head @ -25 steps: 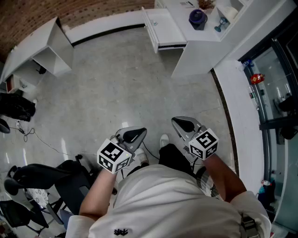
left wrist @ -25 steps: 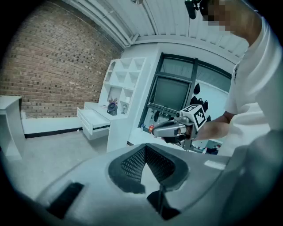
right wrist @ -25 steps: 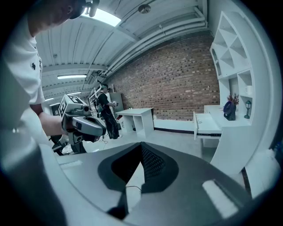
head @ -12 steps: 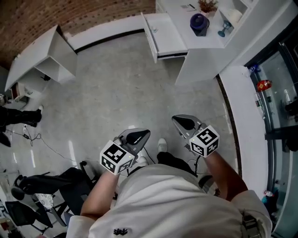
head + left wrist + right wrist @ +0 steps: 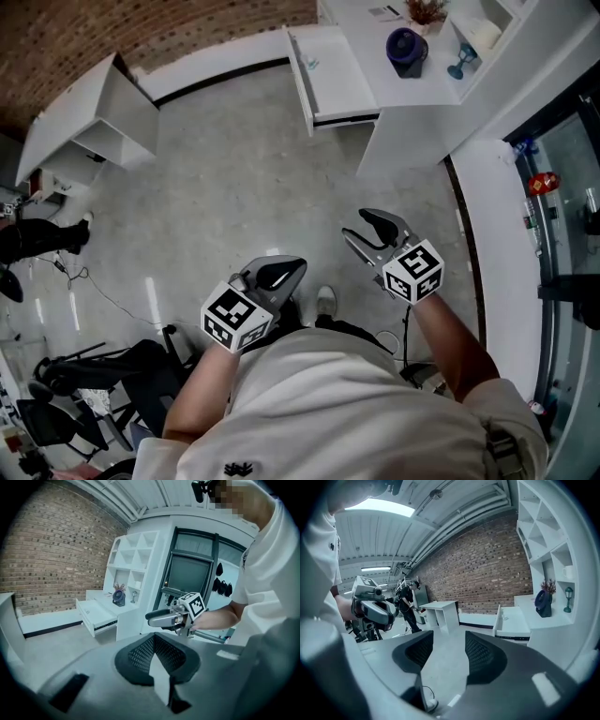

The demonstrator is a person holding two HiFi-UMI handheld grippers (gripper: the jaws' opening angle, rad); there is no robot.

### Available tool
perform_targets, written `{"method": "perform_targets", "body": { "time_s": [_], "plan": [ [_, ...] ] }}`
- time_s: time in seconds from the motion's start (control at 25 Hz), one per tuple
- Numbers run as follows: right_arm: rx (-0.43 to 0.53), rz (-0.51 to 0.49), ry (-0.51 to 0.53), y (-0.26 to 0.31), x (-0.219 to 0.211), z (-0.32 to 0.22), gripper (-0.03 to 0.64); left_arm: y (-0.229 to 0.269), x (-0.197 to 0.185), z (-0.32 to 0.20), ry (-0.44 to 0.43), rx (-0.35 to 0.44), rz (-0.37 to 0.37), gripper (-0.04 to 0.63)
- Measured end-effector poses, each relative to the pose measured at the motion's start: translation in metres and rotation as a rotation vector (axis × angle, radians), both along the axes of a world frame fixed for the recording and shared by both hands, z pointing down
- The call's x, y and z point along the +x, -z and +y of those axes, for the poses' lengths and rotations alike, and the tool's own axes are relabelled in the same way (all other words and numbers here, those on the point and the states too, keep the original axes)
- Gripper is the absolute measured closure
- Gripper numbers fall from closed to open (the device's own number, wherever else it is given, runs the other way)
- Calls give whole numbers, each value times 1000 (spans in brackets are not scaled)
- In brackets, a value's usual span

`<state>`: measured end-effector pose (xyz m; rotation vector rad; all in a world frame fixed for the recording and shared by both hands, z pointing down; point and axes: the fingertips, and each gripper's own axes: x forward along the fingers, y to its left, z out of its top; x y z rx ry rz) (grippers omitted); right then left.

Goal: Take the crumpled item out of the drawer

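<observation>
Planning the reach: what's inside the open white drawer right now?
The drawer stands pulled out, its floor mostly bare white. One small pale object lies near its front panel, too small to tell if it is crumpled. Any part still inside the cabinet is hidden.

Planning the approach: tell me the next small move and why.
Probably step toward the open drawer: it sits well across the floor, out of reach. The right gripper is opening with nothing between its fingers; the left gripper is shut and empty.
</observation>
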<state>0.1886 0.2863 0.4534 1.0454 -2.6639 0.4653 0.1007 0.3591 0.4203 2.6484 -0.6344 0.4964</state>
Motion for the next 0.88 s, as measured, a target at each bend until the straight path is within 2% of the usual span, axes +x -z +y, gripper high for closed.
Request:
{"method": "perform_targets", "body": {
  "time_s": [0.2,0.4,0.88],
  "plan": [
    [-9,8,-22,-11,7,-42,385,-8,1,-41,-1,-9,4,589],
    [-14,37,-52,-16,5,-95,387,-12,-11,-108,-4,1,39,589],
    [3,102,-168,-1,-38,-266,399,-3,-64,-273,-150,21,45,589]
  ]
}}
